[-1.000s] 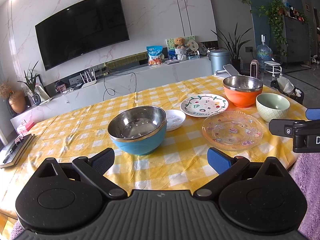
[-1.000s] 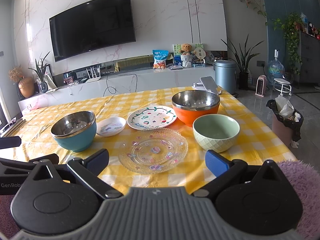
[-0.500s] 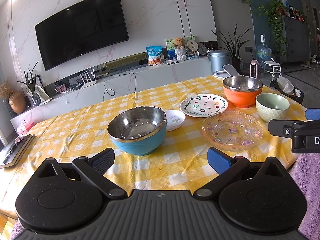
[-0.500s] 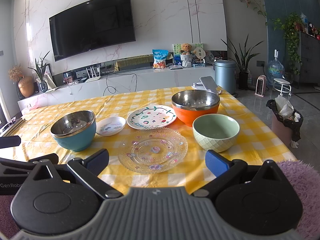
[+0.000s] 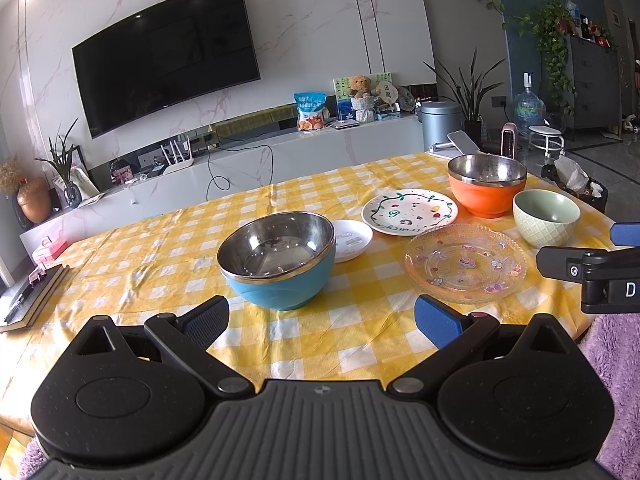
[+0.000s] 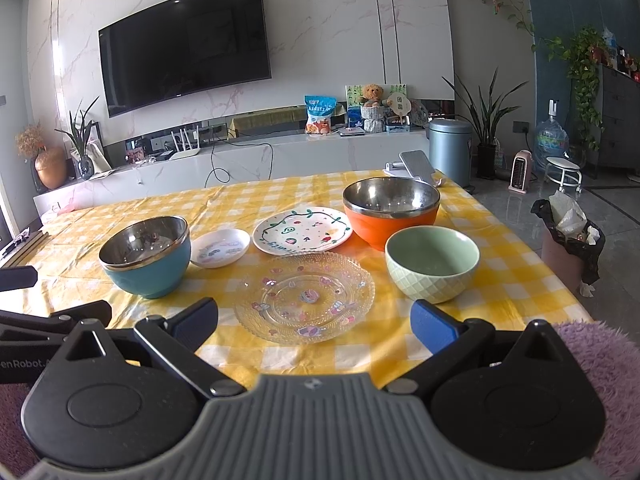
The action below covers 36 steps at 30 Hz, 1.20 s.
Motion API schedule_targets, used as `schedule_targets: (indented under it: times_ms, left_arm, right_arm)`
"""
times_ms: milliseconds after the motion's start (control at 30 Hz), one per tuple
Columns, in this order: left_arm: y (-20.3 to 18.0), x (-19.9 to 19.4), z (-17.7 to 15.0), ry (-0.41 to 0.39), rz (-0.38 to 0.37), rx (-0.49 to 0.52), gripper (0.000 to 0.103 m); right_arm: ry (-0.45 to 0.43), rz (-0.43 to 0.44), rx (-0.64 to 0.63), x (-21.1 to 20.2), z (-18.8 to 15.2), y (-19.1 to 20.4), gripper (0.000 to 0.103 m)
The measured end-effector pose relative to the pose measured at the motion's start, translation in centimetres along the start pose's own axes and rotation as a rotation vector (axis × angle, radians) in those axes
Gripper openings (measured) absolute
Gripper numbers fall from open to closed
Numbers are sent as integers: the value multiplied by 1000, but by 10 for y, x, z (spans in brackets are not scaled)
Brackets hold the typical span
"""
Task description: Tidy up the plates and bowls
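Nothing is lifted yet: the left gripper [image 5: 322,316] and right gripper [image 6: 314,320] hang spread and empty, the blue bowl [image 5: 277,259] at twelve o'clock of the left one, likely first pick.

on the desk [image 6: 500,248], the steel-lined bowl [image 6: 146,256] sits far left, with the small saucer [image 6: 220,247] just beside it on its right. the painted plate [image 6: 302,230] lies right of the saucer, the glass plate [image 6: 304,298] in front of it. a second steel-lined bowl [image 6: 391,210] stands behind the ceramic bowl [image 6: 432,264] at right.
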<state>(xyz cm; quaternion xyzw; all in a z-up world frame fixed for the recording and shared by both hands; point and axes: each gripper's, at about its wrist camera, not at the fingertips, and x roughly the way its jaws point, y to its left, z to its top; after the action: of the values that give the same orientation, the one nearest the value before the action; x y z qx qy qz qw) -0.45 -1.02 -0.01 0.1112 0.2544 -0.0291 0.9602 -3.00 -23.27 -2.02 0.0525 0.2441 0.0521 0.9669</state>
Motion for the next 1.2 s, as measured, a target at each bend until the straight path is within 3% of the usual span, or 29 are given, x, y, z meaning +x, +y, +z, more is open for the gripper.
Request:
schedule_targets:
  times_ms: [933, 1067, 1200]
  left_arm:
    - [3, -5, -6, 4, -6, -15, 103]
    - [19, -1, -1, 8, -1, -74, 103]
    - [38, 4, 5, 21, -56, -162, 103]
  right_arm:
    - [44, -13, -38, 2, 6, 8, 100]
    - [61, 0, -50, 6, 11, 13, 100]
    - [81, 1, -41, 16, 19, 21, 100]
